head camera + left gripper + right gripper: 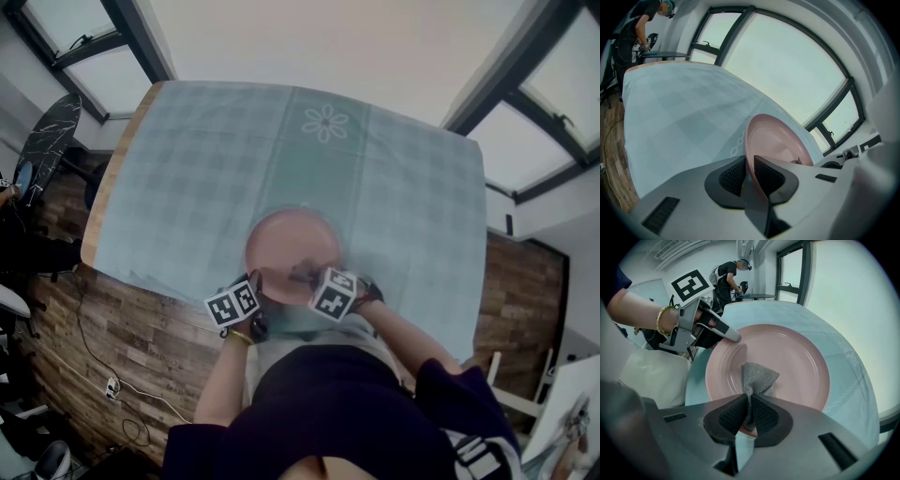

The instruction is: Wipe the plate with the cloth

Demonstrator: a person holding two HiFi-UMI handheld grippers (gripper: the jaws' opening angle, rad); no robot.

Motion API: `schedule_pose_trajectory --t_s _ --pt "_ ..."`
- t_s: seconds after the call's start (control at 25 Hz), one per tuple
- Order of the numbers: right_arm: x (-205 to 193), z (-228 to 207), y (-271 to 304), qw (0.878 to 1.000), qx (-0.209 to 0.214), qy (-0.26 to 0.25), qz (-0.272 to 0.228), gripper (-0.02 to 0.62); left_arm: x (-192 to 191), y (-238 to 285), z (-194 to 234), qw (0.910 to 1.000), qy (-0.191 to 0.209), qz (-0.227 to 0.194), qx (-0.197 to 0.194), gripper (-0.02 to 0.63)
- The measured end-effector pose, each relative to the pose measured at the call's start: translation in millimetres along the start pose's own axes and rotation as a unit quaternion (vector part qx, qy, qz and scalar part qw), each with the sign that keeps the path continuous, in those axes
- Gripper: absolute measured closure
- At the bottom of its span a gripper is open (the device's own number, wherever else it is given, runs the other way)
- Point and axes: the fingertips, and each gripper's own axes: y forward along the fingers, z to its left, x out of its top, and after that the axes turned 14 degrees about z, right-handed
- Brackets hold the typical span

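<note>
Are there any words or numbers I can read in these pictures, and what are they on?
No words or numbers can be read.
Cube on the left gripper: black-and-white square markers, no letters.
Cube on the right gripper: the same kind of markers.
Tablecloth: a flower drawing, no words.
Plate and cloth: plain.
Sleeve: white marks, too blurred to read.

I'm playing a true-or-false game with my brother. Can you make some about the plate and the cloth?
1. The plate is pink. True.
2. The right hand-held gripper pinches a grey cloth. True.
3. The left hand-held gripper is open and empty. False: it is shut on the plate's rim.
4. The cloth hangs far from the plate. False: it touches the plate's face.
5. The tablecloth is red. False: it is pale green checks.
</note>
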Motion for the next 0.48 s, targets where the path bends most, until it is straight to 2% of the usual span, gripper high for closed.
schedule_pose_trajectory --t_s 0.48 --pt "7 20 -4 0.999 0.034 0.007 -0.014 0.563 -2 0 1 1.0 0.0 -0.001 0.004 0.54"
